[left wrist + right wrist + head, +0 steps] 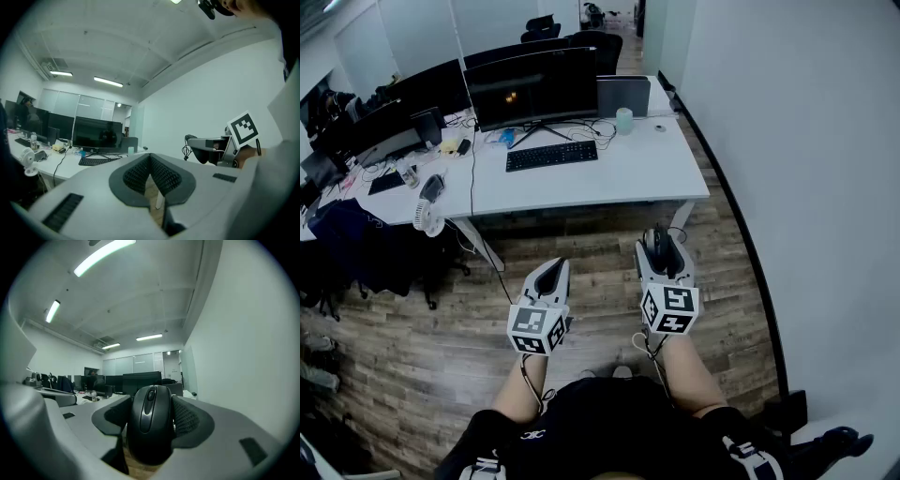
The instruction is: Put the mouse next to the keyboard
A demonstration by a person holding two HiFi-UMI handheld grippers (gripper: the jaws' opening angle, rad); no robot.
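Black glossy computer mouse (151, 423) sat clamped in the right hand-held gripper (151, 401), up in the air over the wood-plank floor (591, 272), short of the near edge of the white worktop (628, 178) and well apart from the black flat keyboard (551, 155). Mouse long axis ran along the jaws, button and scroll-wheel end toward the jaw tips and roughly toward the worktop, top shell facing the right gripper view's camera. Its rear end dropped out of sight behind the gripper body in that view. In the head view the mouse (657, 247) was only a dark sliver between the jaws of the right hand-held gripper (661, 240), so its shape was hard to read there. Jaws stood wide, the ribbed dark pads (187, 420) pressed on both flanks of the mouse. Left hand-held gripper (150, 158) was closed up, its pads (136, 176) meeting at the tips with nothing between them; in the head view it (553, 270) hung just beside the right one, also over the floor. Keyboard lay in front of a wide dark monitor (532, 89), a pale green cup (624, 120) to its right. The clutter at the worktop's left end was too small to sort out.
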